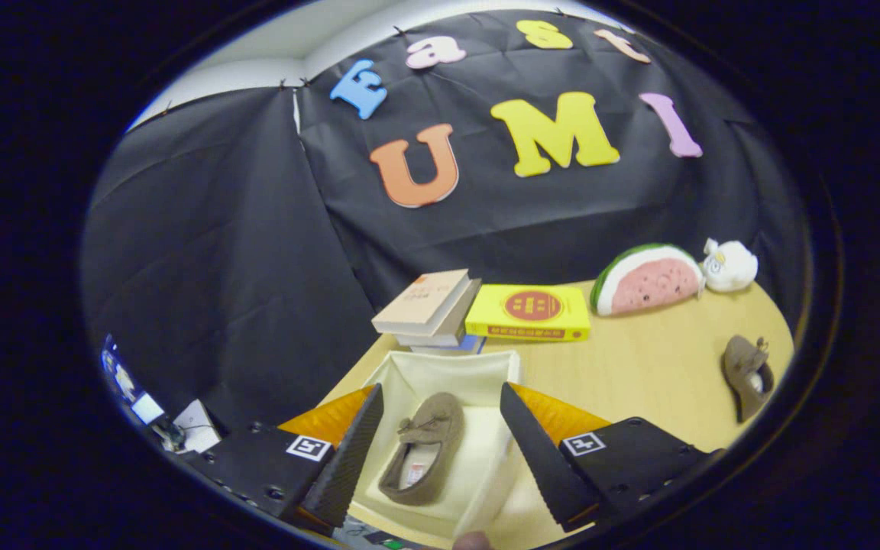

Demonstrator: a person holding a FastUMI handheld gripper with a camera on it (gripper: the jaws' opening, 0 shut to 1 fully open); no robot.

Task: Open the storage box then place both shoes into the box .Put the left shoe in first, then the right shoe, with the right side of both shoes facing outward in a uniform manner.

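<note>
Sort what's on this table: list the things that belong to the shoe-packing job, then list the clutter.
Job:
storage box, open, between the fingers
brown shoe lying inside it
second brown shoe on the table, off to the right
gripper, open, holding nothing

Lying about:
stacked books
yellow book
watermelon plush
white plush toy

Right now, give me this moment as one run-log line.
storage box: open | shoe in box: one, lying between jaws | second shoe: on table, off to the side | gripper: open, holding nothing

Pale wooden table [661, 359] against black cloth wall [218, 252].
</note>
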